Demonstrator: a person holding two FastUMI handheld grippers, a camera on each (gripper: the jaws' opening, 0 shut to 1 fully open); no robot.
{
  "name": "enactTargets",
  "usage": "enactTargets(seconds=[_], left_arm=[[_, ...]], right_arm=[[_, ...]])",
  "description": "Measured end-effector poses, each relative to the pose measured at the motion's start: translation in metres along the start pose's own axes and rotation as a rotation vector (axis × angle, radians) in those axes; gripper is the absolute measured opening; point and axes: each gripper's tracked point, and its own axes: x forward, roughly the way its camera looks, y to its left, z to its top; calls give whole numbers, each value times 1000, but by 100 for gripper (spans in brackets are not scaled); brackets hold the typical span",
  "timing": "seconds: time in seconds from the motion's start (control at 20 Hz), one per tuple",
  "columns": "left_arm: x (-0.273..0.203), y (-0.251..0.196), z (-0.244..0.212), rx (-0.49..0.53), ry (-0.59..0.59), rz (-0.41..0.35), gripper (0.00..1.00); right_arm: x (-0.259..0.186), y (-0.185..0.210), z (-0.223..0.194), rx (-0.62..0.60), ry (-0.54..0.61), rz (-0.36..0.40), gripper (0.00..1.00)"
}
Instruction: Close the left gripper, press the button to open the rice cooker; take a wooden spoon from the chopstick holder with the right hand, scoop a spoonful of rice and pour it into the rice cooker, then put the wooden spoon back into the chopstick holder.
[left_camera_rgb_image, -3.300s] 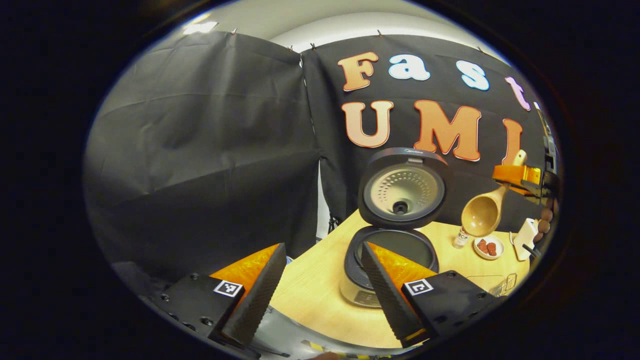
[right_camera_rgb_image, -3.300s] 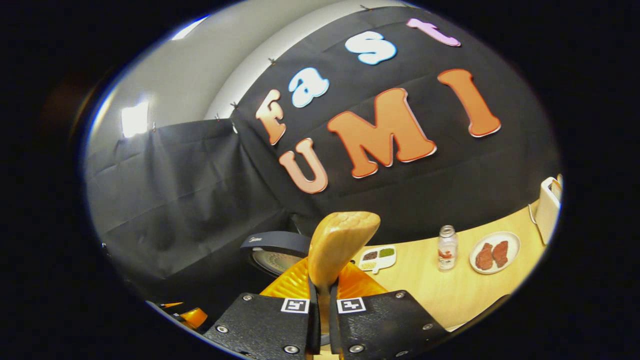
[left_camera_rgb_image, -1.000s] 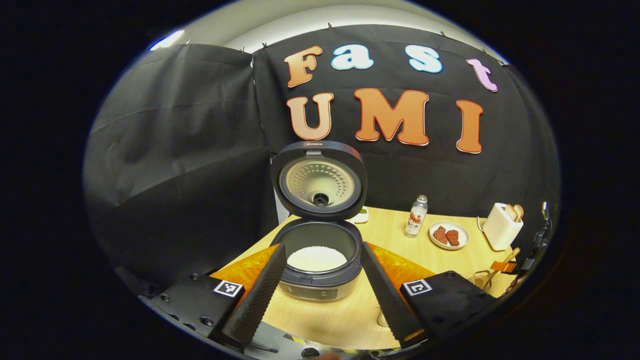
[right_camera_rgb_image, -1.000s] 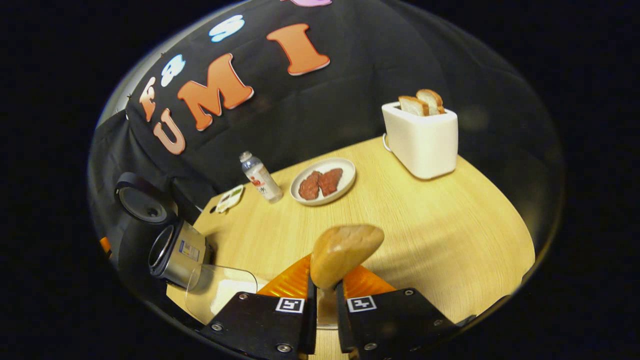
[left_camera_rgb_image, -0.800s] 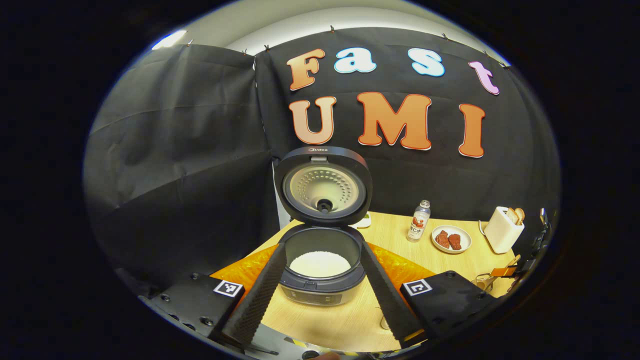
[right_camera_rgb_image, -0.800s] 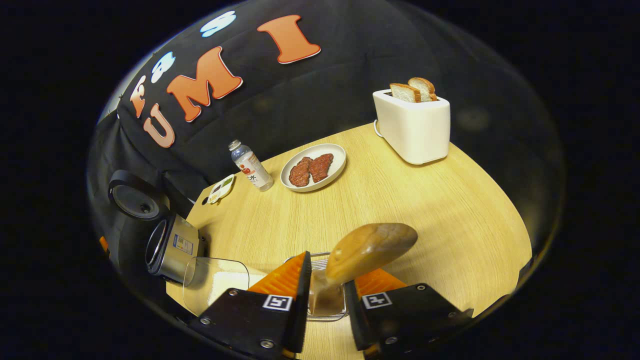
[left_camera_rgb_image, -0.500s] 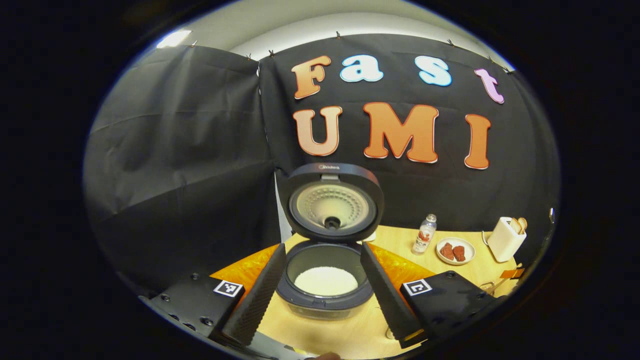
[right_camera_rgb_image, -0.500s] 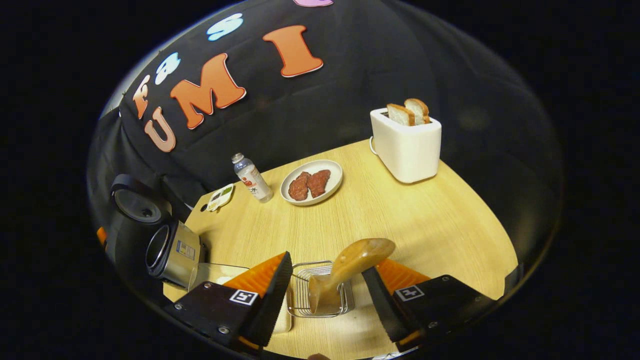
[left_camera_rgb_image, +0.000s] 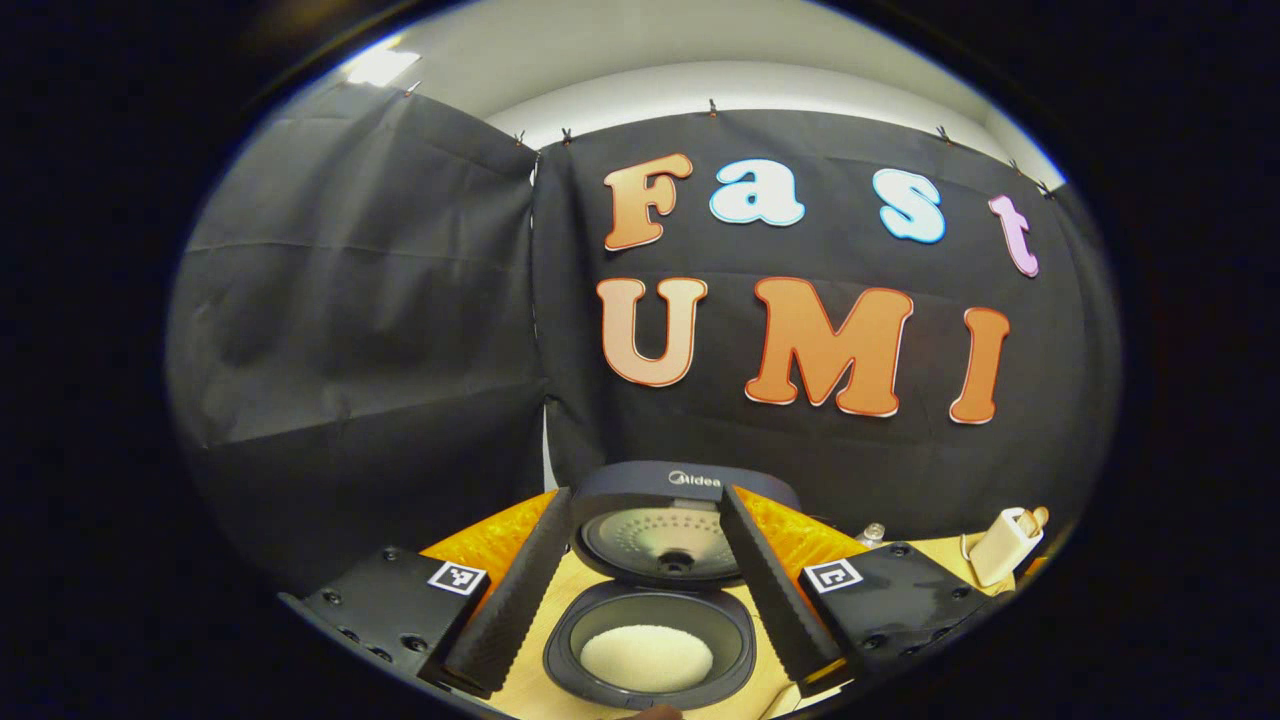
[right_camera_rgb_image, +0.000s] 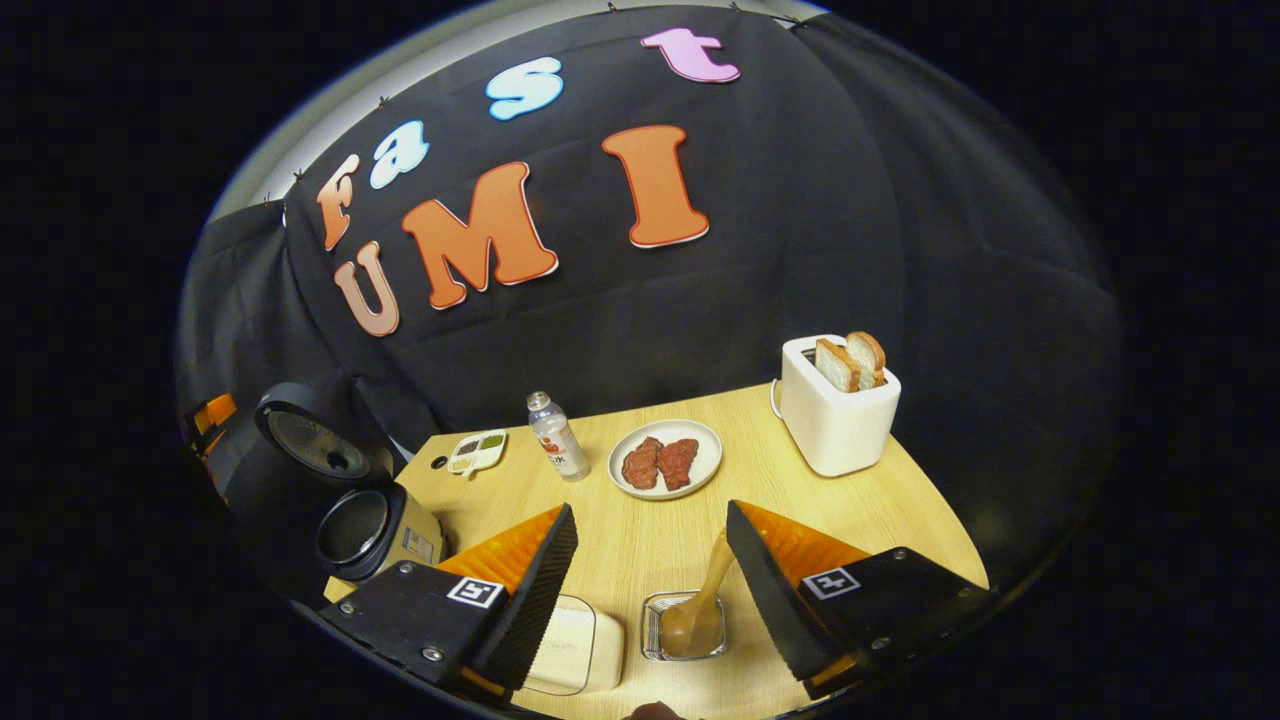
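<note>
As right tongs (right_camera_rgb_image: 650, 570) released, wooden spoon (right_camera_rgb_image: 700, 600) stands in chopstick holder (right_camera_rgb_image: 655, 640)

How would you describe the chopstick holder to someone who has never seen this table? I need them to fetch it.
On the wooden table, look at the near edge, in front of the plate of meat. The chopstick holder is the small wire basket right of a clear lidded box. It alone has a wooden spoon standing in it, handle leaning up and away.
</note>
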Motion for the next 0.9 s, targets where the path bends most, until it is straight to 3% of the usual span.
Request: enactTargets(seconds=[0.3,0.45,0.55,0.7,0.9], left_arm=[[78,-6,19,-48,42,-15,99],[115,-28,-5,-26,144,-35,99],[130,-20,-20,10,188,26,100],[140,-20,-17,4,179,18,100],[138,-22,-24,36,235,0,100]], right_arm=[[-9,12,33,-57,-87,-30,93],[-14,20,36,-46,-98,-31,93],[-14,21,36,-49,-97,-36,93],[-12,30,38,-41,-95,-22,93],[-2,57,49,-14,-116,54,93]])
